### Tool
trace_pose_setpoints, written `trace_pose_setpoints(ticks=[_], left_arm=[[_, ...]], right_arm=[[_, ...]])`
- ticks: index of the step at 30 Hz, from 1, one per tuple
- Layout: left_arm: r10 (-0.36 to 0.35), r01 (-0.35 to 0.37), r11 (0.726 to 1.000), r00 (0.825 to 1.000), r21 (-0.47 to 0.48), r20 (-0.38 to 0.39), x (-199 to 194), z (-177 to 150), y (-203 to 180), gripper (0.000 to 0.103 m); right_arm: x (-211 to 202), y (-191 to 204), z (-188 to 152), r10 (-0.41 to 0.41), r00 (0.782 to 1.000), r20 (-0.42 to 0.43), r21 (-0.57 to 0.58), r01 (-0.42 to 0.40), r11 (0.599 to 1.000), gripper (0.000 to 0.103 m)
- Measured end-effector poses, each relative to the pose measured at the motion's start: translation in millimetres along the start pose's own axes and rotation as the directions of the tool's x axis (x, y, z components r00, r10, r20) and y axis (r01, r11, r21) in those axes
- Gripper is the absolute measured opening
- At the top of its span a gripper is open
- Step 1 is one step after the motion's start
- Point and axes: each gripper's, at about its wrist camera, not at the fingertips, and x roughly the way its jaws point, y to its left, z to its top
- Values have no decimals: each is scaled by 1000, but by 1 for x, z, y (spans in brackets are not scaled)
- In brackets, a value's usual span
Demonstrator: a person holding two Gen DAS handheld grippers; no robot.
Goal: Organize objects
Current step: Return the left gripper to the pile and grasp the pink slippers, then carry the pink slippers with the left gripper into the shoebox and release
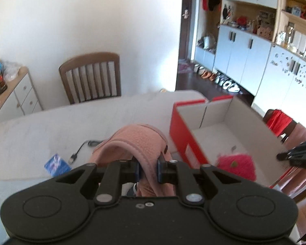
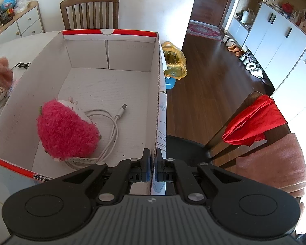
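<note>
The left tool (image 1: pixel 148 170) is nearly closed, pinching the edge of a pink fleece cloth (image 1: pixel 132 143) above the worktop (image 1: pixel 40 130). The right tool (image 2: pixel 153 165) is clamped on the wall of the red-and-white box (image 2: pixel 156 102), at its five o'clock corner. Inside lie a pink plush toy (image 2: pixel 67 130) and a white cable (image 2: pixel 112 126).

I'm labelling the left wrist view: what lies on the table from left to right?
Blue packet → black cable → pink fabric item gripped by the left gripper → red-and-white box → pink plush toy inside it.
</note>
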Motion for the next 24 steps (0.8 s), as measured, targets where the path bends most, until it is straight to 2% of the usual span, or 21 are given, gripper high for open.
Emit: trace_pose_setpoints(ticks=[9,15,24], left_arm=[[-89,84,993,993,81,72,-5,29,-37,12],[-170,152,974,980,170,99,1,49,-79,12],[-281,257,924,959,284,46,32,52,-145,12]], right_arm=[[0,-1,-1,8,1000,4,-2,-8,1000,4],[-1,-1,-1,14,1000,5,-2,-14,1000,4],[-2,-2,-1,19,1000,4,-1,-19,1000,4]])
